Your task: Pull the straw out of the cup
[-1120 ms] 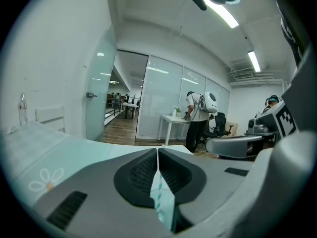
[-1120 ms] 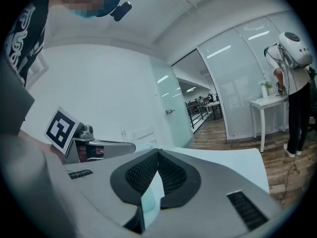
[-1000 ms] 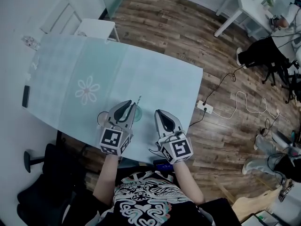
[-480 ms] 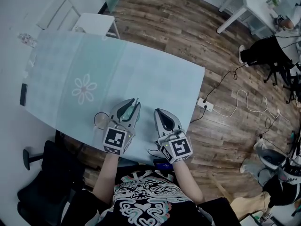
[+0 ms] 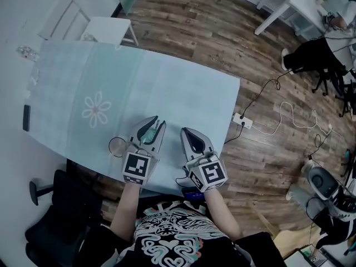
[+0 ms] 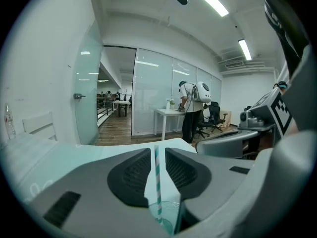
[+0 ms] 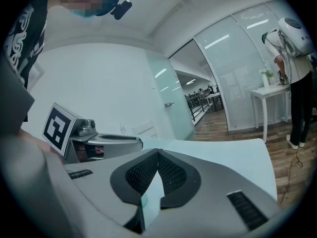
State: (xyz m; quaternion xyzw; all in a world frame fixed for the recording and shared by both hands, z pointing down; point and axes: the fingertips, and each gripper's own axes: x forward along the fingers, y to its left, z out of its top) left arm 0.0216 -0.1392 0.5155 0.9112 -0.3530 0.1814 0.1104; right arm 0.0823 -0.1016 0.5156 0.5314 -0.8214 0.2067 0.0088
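A green-and-white striped straw (image 6: 157, 182) stands upright in a clear cup (image 6: 168, 217) on the pale green table (image 5: 183, 93), close to its near edge. My left gripper (image 6: 158, 150) straddles the straw with a gap on both sides. Its jaws have just been opening, and the pads no longer press on the straw. In the head view the cup (image 5: 148, 132) shows between the left gripper's (image 5: 158, 121) fingers. My right gripper (image 5: 184, 130) hovers just to the right, shut, its tips (image 7: 158, 151) meeting with nothing between them.
A clear round glass or lid (image 5: 117, 146) lies left of the left gripper. A dark phone (image 5: 26, 117) sits at the table's left edge, with a flower print (image 5: 96, 109) nearby. A white chair (image 5: 105, 29) stands behind; a power strip (image 5: 242, 121) and cable lie on the floor.
The left gripper's jaws have spread apart from the straw, which still stands in the cup. Both grippers have shifted only slightly near the table's front edge.
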